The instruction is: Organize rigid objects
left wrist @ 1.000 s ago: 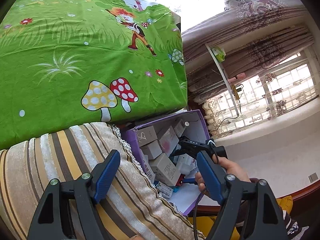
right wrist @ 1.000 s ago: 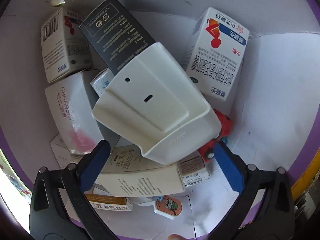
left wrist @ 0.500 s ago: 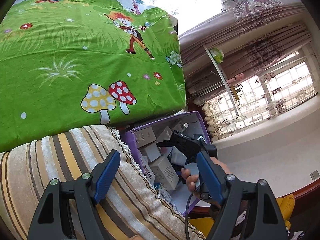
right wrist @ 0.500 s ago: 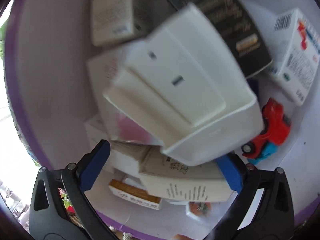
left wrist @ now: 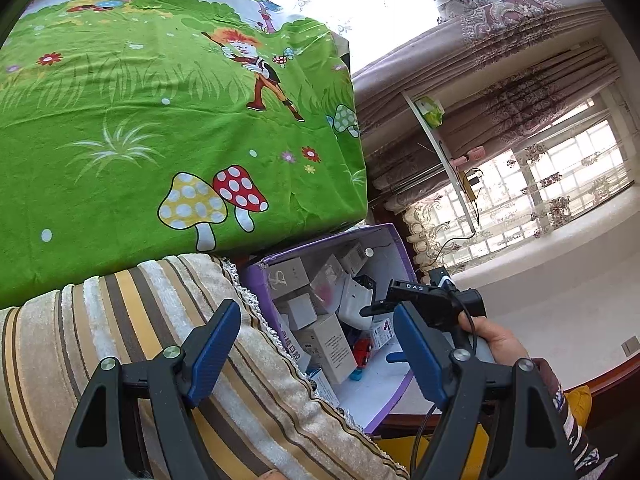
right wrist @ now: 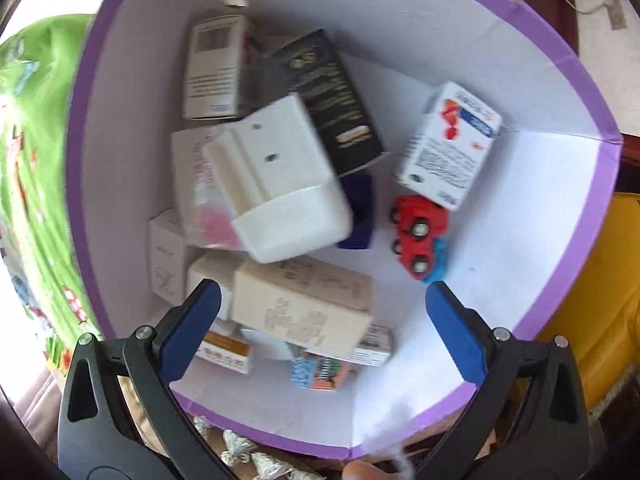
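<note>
Right tongs (right wrist: 320, 332) hang above the purple box (right wrist: 560, 60), blue pads spread wide, nothing between them. Left tongs (left wrist: 316, 352) likewise gape wide and empty, held over a striped cushion (left wrist: 80, 340) just beside the box, with a green cartoon sheet (left wrist: 160, 120) behind.

Box contents, wrist view blurred: white plastic holder (right wrist: 276, 184) lying tilted on top of the pile, leaning on a black carton (right wrist: 328, 104) and a pink-printed carton (right wrist: 200, 192). White medicine carton (right wrist: 448, 144) stands apart to the right, touching a red toy car (right wrist: 420, 236). Beige carton (right wrist: 304, 304) sits nearest the right tongs' pads.

Step, by my reading: one deposit is finished — the holder rests in the box, free of the tongs. No loose items show in either view, so I cannot tell how much remains.

Next move would call for lifting the right tongs straight up past the box rim without knocking the leaning holder, then finding another rigid item.
</note>
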Available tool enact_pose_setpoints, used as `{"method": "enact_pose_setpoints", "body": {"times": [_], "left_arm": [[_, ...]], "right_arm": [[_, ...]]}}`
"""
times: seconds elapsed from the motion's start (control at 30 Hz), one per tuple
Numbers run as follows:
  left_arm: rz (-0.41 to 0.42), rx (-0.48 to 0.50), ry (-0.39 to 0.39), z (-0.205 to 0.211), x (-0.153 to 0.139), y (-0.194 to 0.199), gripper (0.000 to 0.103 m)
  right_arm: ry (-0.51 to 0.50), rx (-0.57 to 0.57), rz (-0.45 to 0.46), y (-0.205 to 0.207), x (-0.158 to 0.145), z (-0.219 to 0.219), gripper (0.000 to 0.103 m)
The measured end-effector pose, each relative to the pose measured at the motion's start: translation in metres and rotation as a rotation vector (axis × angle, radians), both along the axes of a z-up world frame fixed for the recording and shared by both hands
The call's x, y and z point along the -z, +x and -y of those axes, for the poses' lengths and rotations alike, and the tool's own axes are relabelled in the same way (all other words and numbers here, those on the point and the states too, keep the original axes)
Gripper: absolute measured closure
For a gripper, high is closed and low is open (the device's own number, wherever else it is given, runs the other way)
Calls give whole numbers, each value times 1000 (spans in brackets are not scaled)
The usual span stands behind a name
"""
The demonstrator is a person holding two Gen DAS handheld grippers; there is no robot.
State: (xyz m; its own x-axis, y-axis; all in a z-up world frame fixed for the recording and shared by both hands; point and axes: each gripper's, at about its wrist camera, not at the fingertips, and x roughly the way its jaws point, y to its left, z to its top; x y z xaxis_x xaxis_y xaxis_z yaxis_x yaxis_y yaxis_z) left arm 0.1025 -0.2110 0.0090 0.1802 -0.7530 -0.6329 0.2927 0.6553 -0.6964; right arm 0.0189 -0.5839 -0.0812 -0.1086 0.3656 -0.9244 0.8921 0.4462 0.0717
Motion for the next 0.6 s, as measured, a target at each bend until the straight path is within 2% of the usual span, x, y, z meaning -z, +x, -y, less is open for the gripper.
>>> {"method": "enact_pose_setpoints", "body": {"times": [0.07, 0.23, 0.27, 0.33, 0.4, 0.47, 0.6], "left_arm": [[12, -2, -3, -2, -3, -1, 23], [0, -20, -11, -5, -1, 1, 23], [4, -17, -8, -5, -2, 1, 23], [11, -16, -7, -4, -2, 1, 23], [5, -19, -11, -5, -1, 2, 23], [4, -22, -11, -5, -1, 3, 23], [6, -16, -9, -3, -1, 3, 23]], "right_arm": [[-15, -21, -51, 0, 11, -2, 0], [-59, -89, -72, 24, 28, -25, 0], [-41, -94, -55, 37, 29, -28, 0], [-2, -84, -98, 43, 41, -29, 0], [-24, -89, -131, 51, 47, -31, 0], [-41, -94, -119, 62, 46, -34, 0], [-5, -106, -95, 82, 44, -27, 0]]}}
